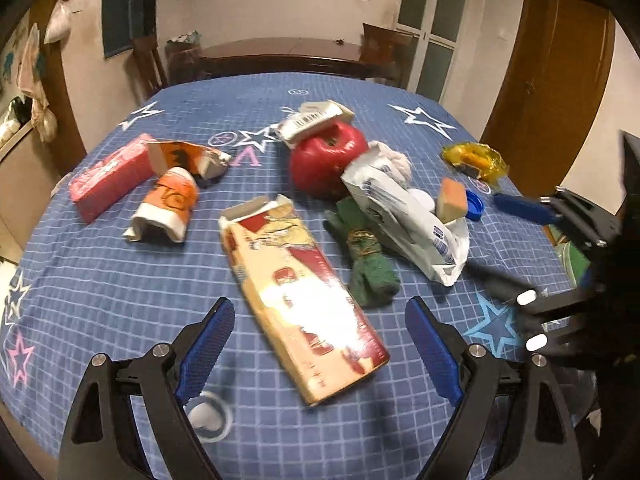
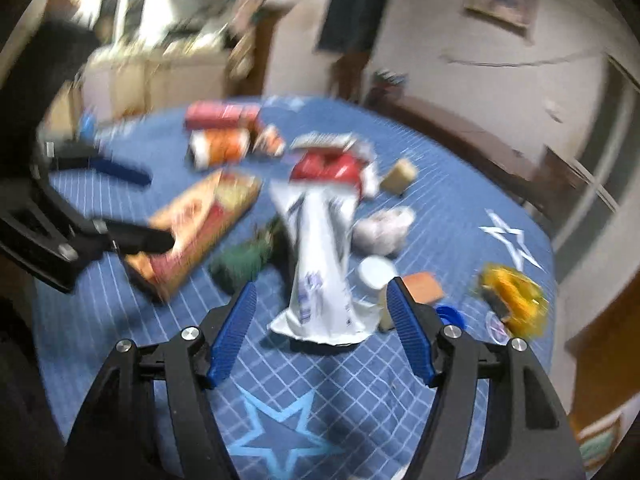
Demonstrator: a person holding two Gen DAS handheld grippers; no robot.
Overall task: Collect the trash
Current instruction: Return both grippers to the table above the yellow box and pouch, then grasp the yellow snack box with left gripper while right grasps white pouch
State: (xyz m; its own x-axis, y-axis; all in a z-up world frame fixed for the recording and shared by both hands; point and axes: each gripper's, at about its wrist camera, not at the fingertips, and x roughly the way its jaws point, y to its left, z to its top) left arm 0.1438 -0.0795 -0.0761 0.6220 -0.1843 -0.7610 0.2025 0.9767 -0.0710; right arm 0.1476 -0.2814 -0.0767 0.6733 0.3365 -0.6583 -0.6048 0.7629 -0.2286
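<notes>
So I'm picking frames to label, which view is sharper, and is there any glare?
Left wrist view: mostly sharp, but a white glare patch blows out the print on the long yellow-red carton, and the right gripper at the edge is smeared. Right wrist view: motion-blurred throughout; the white bag and the left gripper are streaked. Both show fisheye bending of the tablecloth grid.

Walls: pale plaster
Door (image 1: 560, 80): brown wood, shut
Far table (image 1: 280, 54): dark wood
Chair (image 1: 150, 62): dark wood
Tablecloth (image 1: 100, 280): blue, checked, stars

Flattened cartons (image 1: 298, 300), wrappers (image 1: 404, 216) and boxes (image 1: 110, 176) lie scattered on the blue tablecloth (image 1: 100, 280)
</notes>
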